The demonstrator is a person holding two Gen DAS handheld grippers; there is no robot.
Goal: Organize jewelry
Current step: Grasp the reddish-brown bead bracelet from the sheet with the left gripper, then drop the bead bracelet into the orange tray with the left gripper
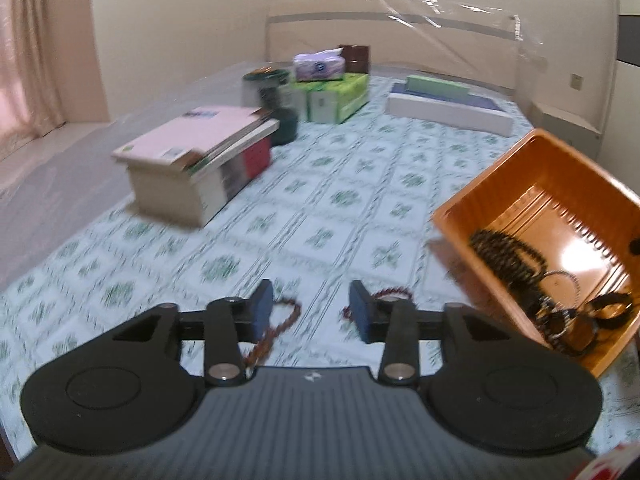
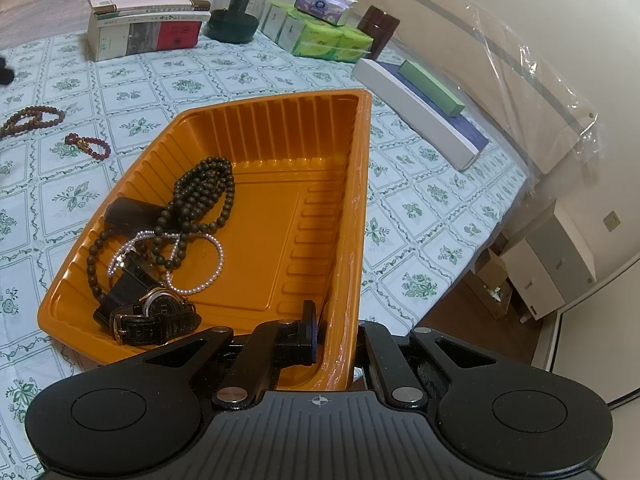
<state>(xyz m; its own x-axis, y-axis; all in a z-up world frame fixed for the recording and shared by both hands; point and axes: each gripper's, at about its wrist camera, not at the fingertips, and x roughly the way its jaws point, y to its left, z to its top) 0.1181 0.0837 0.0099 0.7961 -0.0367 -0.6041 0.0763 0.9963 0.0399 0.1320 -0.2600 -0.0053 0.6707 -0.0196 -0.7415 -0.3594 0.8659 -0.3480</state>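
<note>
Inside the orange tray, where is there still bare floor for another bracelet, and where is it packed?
The orange tray has bare floor along its right side, beside the right gripper's wall, and toward the far ribbed end. Its near-left part is crowded: dark bead necklace, pearl bracelet, watch.

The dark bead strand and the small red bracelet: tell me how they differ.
The dark bead strand lies inside the orange tray; the small red bracelet lies on the patterned cloth outside it. The strand is longer, coiled in several loops; the bracelet is one short loop. The strand's beads are dark brown-green, the bracelet's dark red. Both are round-bead jewelry.
</note>
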